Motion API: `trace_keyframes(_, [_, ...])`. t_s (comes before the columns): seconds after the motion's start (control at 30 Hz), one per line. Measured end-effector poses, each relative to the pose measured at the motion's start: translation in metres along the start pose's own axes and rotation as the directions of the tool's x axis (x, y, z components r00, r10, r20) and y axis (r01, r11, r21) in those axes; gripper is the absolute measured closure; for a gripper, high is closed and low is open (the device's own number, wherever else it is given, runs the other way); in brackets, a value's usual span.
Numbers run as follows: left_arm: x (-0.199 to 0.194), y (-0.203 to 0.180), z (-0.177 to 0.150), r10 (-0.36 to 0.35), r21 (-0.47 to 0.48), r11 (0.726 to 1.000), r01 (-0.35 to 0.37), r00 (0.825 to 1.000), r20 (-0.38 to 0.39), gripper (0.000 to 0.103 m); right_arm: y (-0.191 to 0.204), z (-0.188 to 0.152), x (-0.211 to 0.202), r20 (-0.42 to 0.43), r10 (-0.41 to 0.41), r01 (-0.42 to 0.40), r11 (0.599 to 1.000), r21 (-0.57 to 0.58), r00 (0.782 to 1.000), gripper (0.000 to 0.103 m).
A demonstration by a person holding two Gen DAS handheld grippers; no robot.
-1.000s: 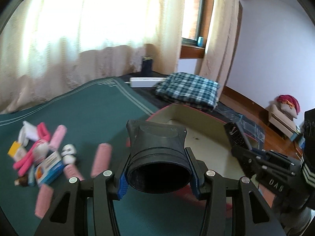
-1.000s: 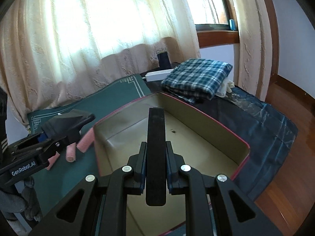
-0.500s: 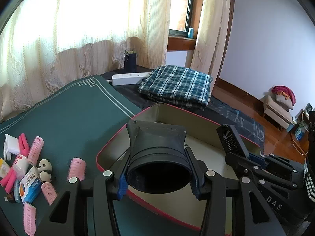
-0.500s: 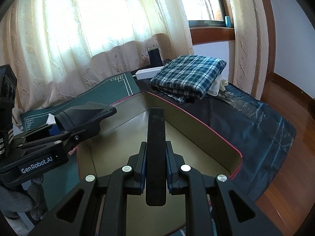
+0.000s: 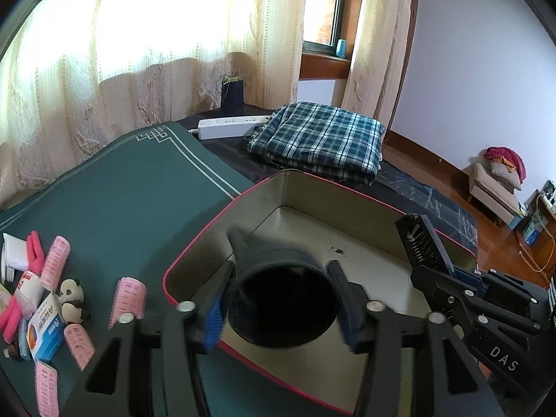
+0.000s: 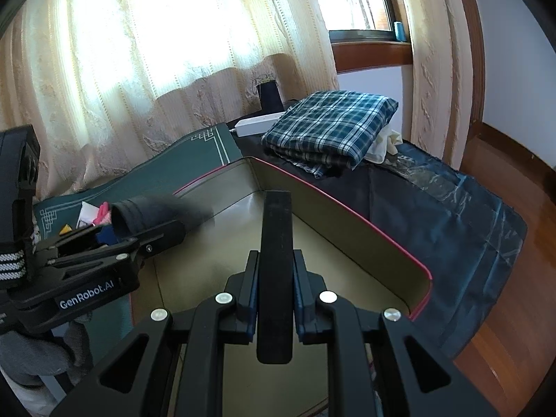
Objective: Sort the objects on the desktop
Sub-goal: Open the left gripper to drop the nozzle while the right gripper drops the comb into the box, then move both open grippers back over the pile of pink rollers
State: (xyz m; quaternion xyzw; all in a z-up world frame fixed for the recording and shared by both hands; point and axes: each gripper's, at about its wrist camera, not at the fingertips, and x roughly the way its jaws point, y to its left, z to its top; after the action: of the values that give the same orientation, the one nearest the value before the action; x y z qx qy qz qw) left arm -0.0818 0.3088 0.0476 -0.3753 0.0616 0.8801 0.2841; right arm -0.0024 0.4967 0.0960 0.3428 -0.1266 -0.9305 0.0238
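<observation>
The big tin box (image 5: 365,243) lay open on top, and its floor was mostly bare. The dark cup (image 5: 281,299) and the black comb (image 6: 276,271) hung over it, taking up the near side. Pink rollers (image 5: 127,299) and small toys crowded the green mat (image 5: 132,194) on the left. The far mat was free.

A folded plaid cloth (image 5: 318,137) lies beside a white power strip (image 5: 231,127) before lace curtains (image 5: 139,45)
</observation>
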Motion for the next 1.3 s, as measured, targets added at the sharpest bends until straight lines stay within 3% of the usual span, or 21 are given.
trace_keyframes(0.03, [-0.002, 0.002, 0.0, 0.006, -0.013, 1.0, -0.006, 1.0, 0.01, 0.023, -0.001, 0.0, 0.0, -0.002, 0.0, 0.0, 1.0, 0.005, 1.0, 0.083])
trace_keyframes(0.07, [-0.003, 0.003, 0.0, 0.009, -0.021, 1.0, -0.008, 1.0, 0.019, 0.022, -0.002, 0.0, 0.001, -0.004, -0.001, 0.001, 1.0, 0.008, 1.0, 0.082])
trace_keyframes(0.2, [-0.01, 0.01, -0.001, 0.018, -0.038, 0.999, -0.017, 0.999, 0.031, 0.022, -0.003, 0.0, 0.001, -0.004, -0.006, 0.006, 1.0, 0.023, 1.0, 0.068])
trace_keyframes(0.37, [-0.015, 0.018, -0.007, 0.032, -0.059, 0.998, -0.031, 0.999, 0.029, 0.022, 0.003, -0.001, -0.001, -0.002, -0.004, 0.004, 1.0, 0.012, 1.0, 0.06])
trace_keyframes(0.53, [-0.021, 0.025, -0.013, 0.04, -0.077, 0.996, -0.037, 0.999, 0.028, 0.022, 0.008, -0.001, -0.004, 0.003, -0.009, 0.009, 1.0, 0.006, 1.0, 0.045])
trace_keyframes(1.3, [-0.058, 0.082, -0.053, 0.082, -0.199, 0.977, -0.074, 0.996, 0.034, 0.022, 0.069, -0.007, -0.007, -0.002, -0.001, 0.001, 0.995, -0.104, 1.0, 0.038])
